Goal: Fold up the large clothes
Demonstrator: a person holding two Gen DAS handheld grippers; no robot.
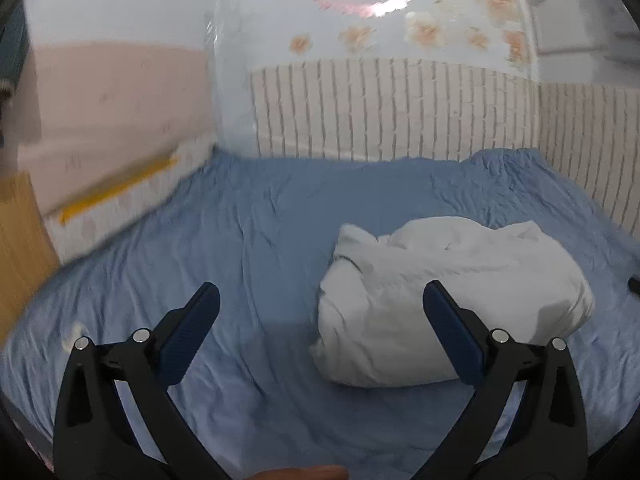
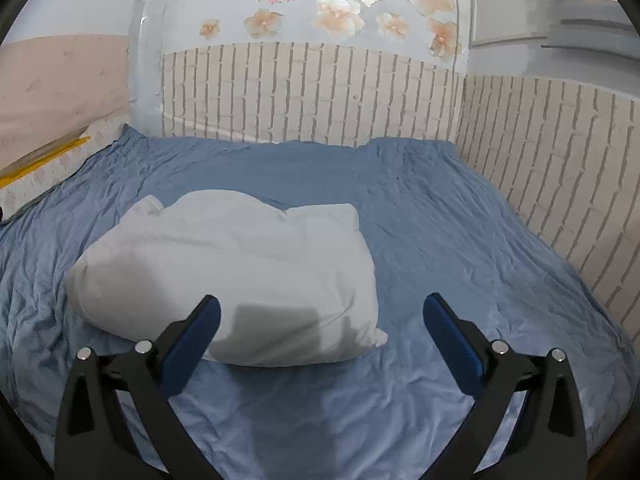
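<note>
A white garment (image 1: 452,304) lies bundled in a thick pile on the blue bedsheet (image 1: 240,248). It also shows in the right wrist view (image 2: 232,276), left of centre on the bedsheet (image 2: 440,248). My left gripper (image 1: 322,300) is open and empty, held above the bed with the bundle's left edge between its fingers in view. My right gripper (image 2: 322,312) is open and empty, held above the bundle's near right corner. Neither gripper touches the cloth.
A brick-pattern wall panel (image 2: 320,96) borders the bed at the back and right. A pink wall and a yellow-edged strip (image 1: 116,192) run along the left. A wooden board (image 1: 20,232) stands at the far left. Flower stickers (image 2: 340,16) are on the wall.
</note>
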